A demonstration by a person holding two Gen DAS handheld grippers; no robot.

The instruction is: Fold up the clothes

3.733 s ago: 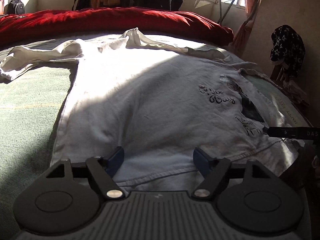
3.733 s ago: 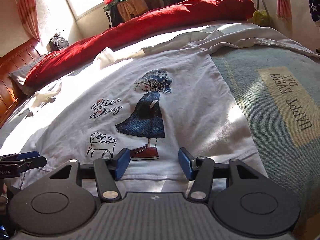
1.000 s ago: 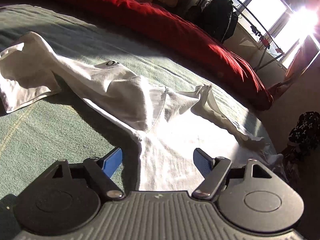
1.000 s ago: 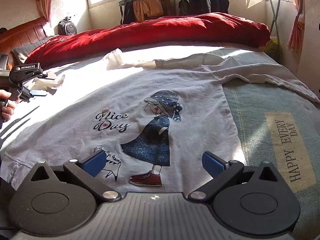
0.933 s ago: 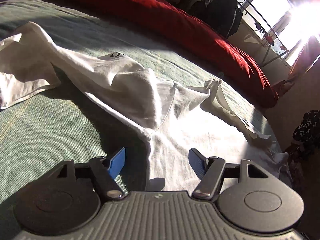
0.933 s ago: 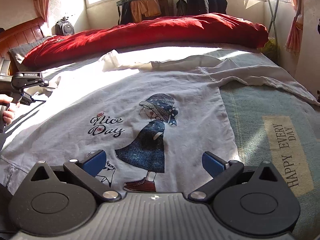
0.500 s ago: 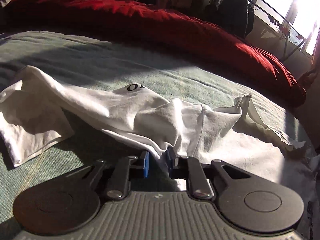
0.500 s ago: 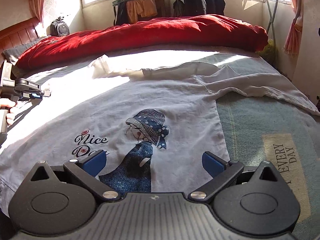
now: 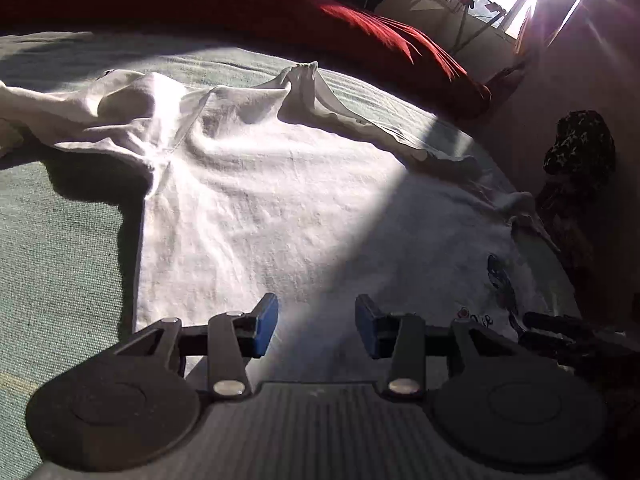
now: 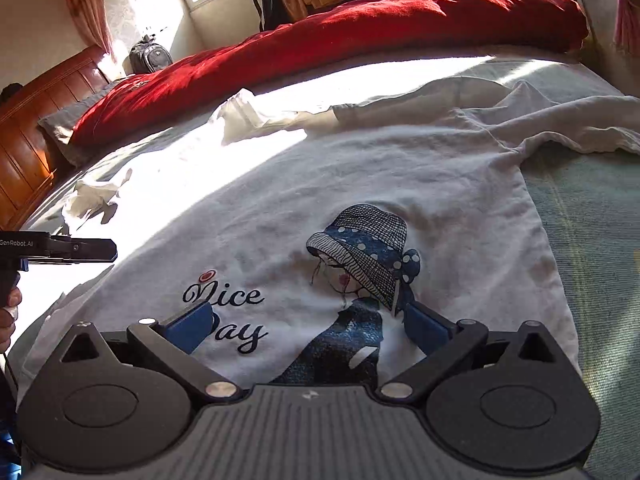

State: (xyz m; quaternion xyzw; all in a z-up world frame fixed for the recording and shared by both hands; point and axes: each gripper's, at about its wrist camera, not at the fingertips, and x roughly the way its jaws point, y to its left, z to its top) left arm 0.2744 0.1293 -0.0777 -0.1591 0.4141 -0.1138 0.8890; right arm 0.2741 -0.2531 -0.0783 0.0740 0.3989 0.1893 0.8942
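We're in the smoothing-out stage: the white T-shirt lies print-up across the bed, body mostly flat, nothing folded over yet by the look of it. Our left hand-held gripper hovers over the plain side of the shirt, its jaws opening with nothing pinched between the blue pads. Our right hand-held gripper hangs wide open above the print, clear of the cloth.

The trouble, we'd say, sits at the far end: the left sleeve is bunched and rumpled, the neckline peaks up in a twist, and the right sleeve trails off in soft ridges. Next we'd want a pinch on a sleeve or shoulder edge to draw it flat before the first fold.

The shirt is thin, limp cotton, finely creased. The bed cover is coarser, greenish weave, and a plush red quilt is heaped behind.
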